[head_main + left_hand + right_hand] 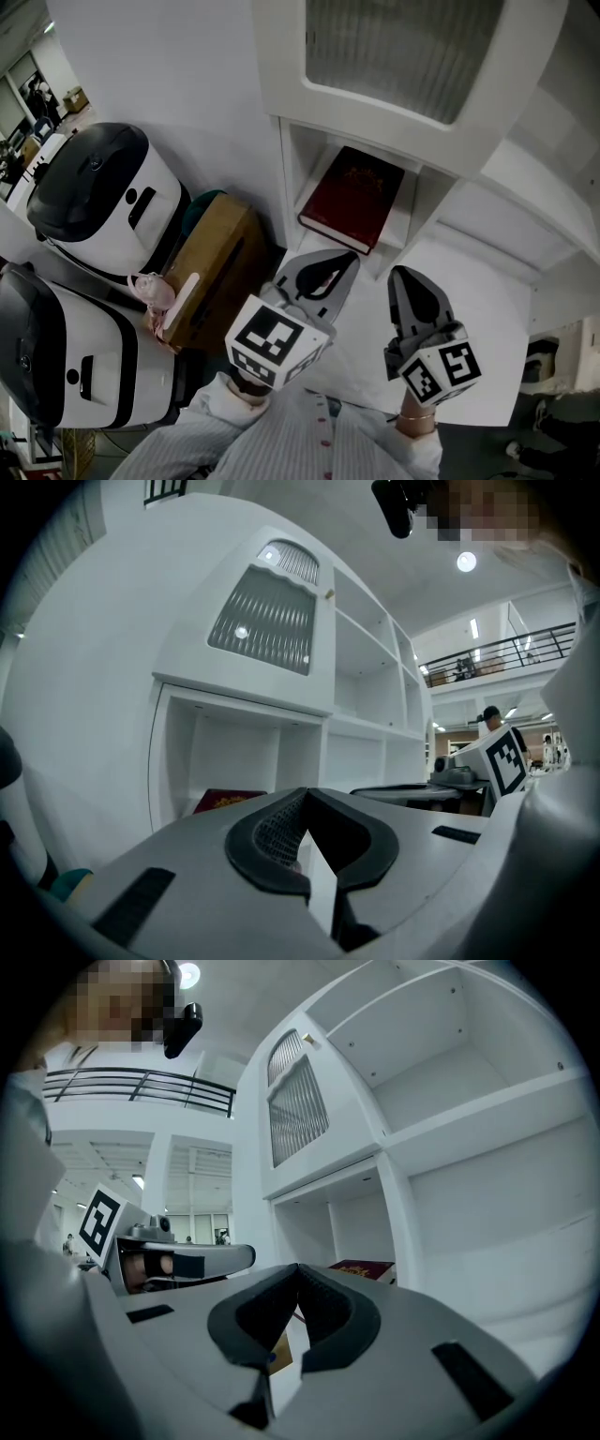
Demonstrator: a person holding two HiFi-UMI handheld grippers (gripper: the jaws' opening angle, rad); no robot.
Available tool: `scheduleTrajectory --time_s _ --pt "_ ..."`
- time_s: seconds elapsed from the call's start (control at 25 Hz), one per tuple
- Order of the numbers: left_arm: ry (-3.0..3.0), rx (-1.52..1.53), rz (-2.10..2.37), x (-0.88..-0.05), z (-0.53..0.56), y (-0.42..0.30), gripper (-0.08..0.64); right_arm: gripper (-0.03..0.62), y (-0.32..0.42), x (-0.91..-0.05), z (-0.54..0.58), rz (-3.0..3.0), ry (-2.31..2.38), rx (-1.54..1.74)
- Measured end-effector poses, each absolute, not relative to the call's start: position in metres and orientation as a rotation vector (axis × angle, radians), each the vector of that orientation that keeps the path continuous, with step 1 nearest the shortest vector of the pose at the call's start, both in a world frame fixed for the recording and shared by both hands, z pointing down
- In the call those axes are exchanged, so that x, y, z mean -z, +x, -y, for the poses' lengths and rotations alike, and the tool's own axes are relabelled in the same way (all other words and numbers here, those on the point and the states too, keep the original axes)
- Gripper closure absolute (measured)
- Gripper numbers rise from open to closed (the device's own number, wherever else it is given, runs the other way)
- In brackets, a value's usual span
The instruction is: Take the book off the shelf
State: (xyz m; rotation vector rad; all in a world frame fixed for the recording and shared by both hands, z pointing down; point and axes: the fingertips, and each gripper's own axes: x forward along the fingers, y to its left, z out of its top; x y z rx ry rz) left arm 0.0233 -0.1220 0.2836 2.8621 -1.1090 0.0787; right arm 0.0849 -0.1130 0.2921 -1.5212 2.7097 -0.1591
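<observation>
Red book (352,199) lies flat on the shelf (291,173), long axis pointing far, nearer the left gripper (323,267) than the right gripper (414,298), both with fingers closed and empty.

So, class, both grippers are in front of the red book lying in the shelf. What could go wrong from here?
1. The left gripper and right gripper are both shut. If they stay unopened, they would likely push the book deeper rather than grip it.
2. The book lies flat in a narrow shelf compartment, so a jaw may strike its wall or scrape its floor.
</observation>
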Motion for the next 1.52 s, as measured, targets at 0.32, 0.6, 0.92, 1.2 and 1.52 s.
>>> scheduleTrajectory --time_s 0.32,0.6,0.92,1.2,1.52 --pt "2.878 -0.129 1.147 -0.288 0.14 0.019 0.549 0.578 0.09 -0.296 0.128 -2.701 -1.528 0.18" --pt "2.897 -0.216 1.205 -0.298 0.156 0.017 0.549 0.578 0.088 -0.299 0.139 -2.721 -1.524 0.188" --pt "2.894 -0.264 1.174 -0.319 0.164 0.017 0.546 0.578 0.09 -0.301 0.148 -2.753 -1.516 0.188" --pt "2.983 -0.467 1.205 -0.339 0.167 0.022 0.432 0.578 0.092 -0.301 0.153 -2.752 -1.511 0.195" --pt "3.128 -0.733 1.202 -0.357 0.172 0.026 0.328 0.578 0.096 -0.302 0.155 -2.739 -1.5 0.222"
